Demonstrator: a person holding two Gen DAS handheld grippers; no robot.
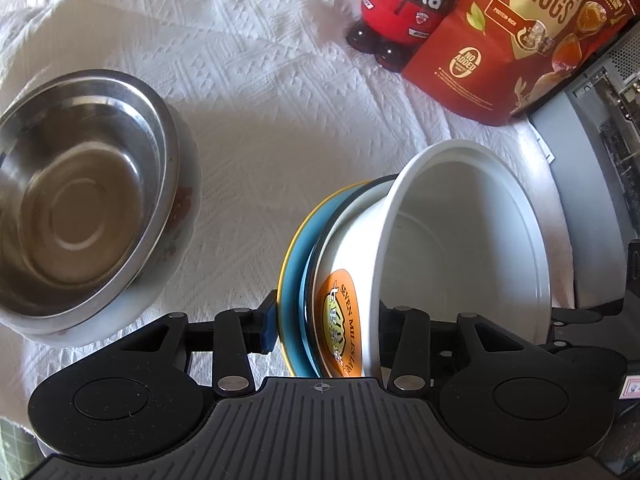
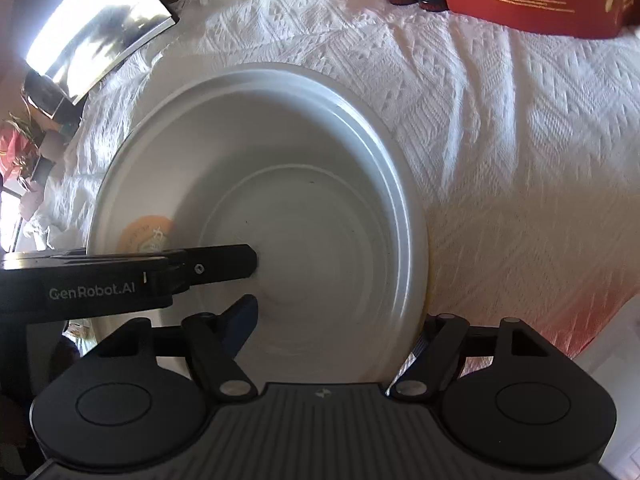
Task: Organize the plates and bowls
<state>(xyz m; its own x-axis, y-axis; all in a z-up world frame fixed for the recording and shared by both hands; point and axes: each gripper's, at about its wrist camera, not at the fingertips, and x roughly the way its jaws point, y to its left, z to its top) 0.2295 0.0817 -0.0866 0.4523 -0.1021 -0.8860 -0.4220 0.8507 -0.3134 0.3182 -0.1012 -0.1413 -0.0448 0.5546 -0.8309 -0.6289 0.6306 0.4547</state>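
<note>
A white bowl (image 1: 460, 240) with an orange label (image 1: 340, 320) is nested in a blue bowl (image 1: 296, 264) with a yellow rim, and the stack is tilted on its side. My left gripper (image 1: 332, 320) is shut on the stack's wall, with its blue pad (image 1: 268, 328) on the yellow rim and its other finger (image 1: 400, 320) inside the white bowl. In the right wrist view the white bowl (image 2: 304, 168) fills the middle. My right gripper (image 2: 328, 332) stands open astride the near rim, one finger inside and one outside. A steel bowl (image 1: 76, 200) sits in a white patterned bowl (image 1: 184, 216) at the left.
A white textured cloth (image 1: 260, 100) covers the surface. At the back stand a red figure-shaped bottle (image 1: 404, 4) and a red quail-egg bag (image 1: 532, 40). A grey box (image 1: 592, 200) flanks the right edge. A glossy flat object (image 2: 100, 28) lies off the cloth's far left corner.
</note>
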